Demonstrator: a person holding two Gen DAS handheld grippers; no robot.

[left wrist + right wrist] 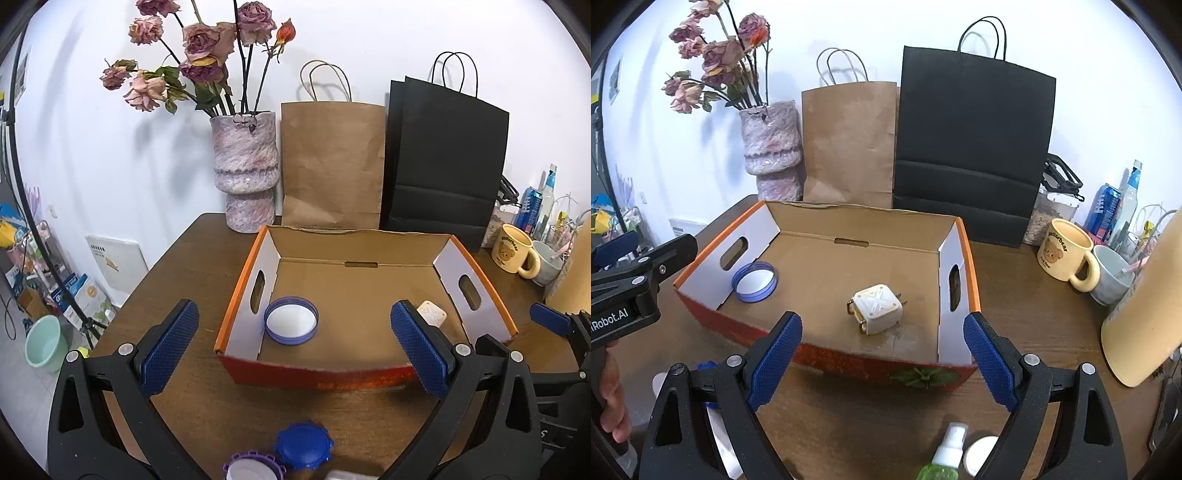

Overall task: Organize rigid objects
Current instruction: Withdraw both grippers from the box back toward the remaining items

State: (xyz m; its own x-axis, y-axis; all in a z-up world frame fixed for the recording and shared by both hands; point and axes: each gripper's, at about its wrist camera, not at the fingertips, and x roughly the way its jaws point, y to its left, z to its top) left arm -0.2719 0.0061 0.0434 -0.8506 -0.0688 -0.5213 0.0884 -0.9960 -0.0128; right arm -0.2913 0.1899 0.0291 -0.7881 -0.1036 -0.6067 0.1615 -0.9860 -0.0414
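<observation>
An open cardboard box (354, 280) (820, 269) with orange edges sits on the brown table. Inside lie a blue-rimmed white lid (291, 320) (754, 281) by the left wall and a white plug adapter (875, 308) (432, 314) toward the right. My left gripper (291, 347) hovers open in front of the box, nothing between its pads. Open and empty too, my right gripper (882, 363) stands before the box's front wall. On the table below the left gripper lie a dark blue cap (303, 446) and a purple-rimmed lid (253, 467). A green spray bottle (945, 454) sits below the right gripper.
A vase of dried roses (245, 173), a brown paper bag (332, 162) and a black bag (447, 158) stand behind the box. A yellow bear mug (1065, 253), a grey cup (1113, 275), cans and bottles crowd the right side. A person's hand (613, 398) holds the left gripper.
</observation>
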